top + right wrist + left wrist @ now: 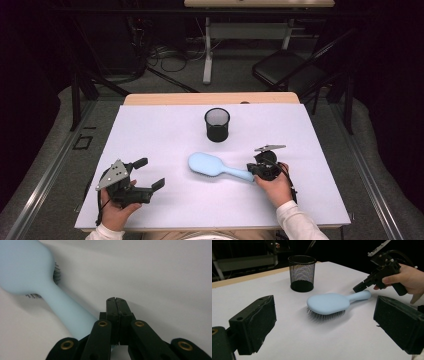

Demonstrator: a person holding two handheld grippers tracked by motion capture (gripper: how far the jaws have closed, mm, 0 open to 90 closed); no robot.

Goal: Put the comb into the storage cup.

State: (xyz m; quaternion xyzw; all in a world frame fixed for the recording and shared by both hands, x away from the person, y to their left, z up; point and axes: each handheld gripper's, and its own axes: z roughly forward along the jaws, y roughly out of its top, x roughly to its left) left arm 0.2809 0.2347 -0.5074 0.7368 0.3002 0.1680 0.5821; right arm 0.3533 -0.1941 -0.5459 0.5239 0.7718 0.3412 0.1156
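A light blue hairbrush [207, 165] lies bristles down on the white table top [165, 135], its handle pointing right. My right gripper [251, 169] is shut with nothing between its jaws, and its tip sits at the end of the handle. In the right gripper view the closed jaws [117, 300] lie just beside and above the blurred brush [22, 267]; I cannot tell whether they touch it. My left gripper [150, 173] rests open at the front left, empty, facing the brush [328, 302]. In the left gripper view the right gripper [358, 287] hovers at the handle's tip.
A black mesh pen cup [217, 125] stands upright behind the brush, also seen as the cup [302, 272] in the left gripper view. Beyond the table's far wooden edge [210, 98] are a dark chair, a desk leg and cables on the floor.
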